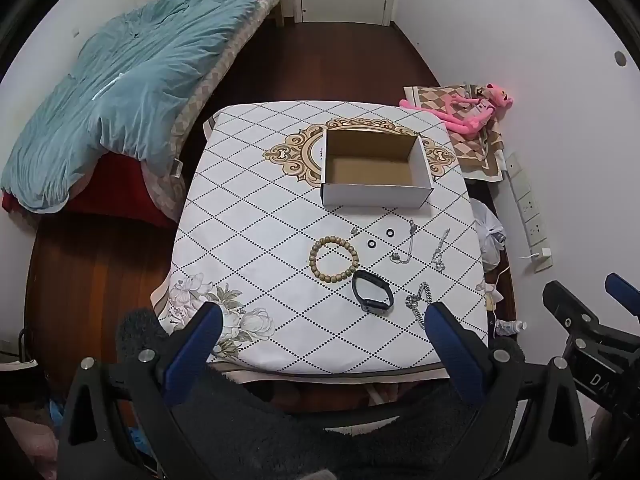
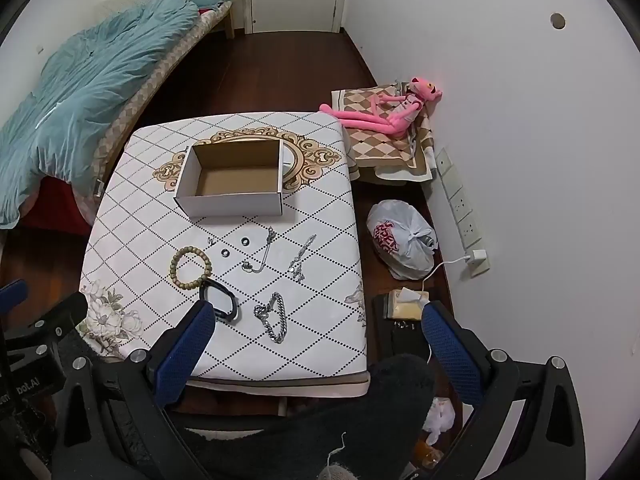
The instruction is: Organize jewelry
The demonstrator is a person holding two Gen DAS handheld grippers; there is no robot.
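**Jewelry laid out, box empty: before the first pick**

Both claws hover at the near edge of the table, jaws spread wide and holding nothing: left claw, right claw. The open cardboard box stands at the far middle of the table and appears empty. Between box and claws lie the pieces: a bead bracelet, a black band touching or just beside it, two small black rings, two thin chains and a heavy chain nearest the right claw. No piece is yet in the box, so the task seems at its start. The next move probably calls for lowering one claw over a near piece, such as the heavy chain, and closing low enough to catch flat links.
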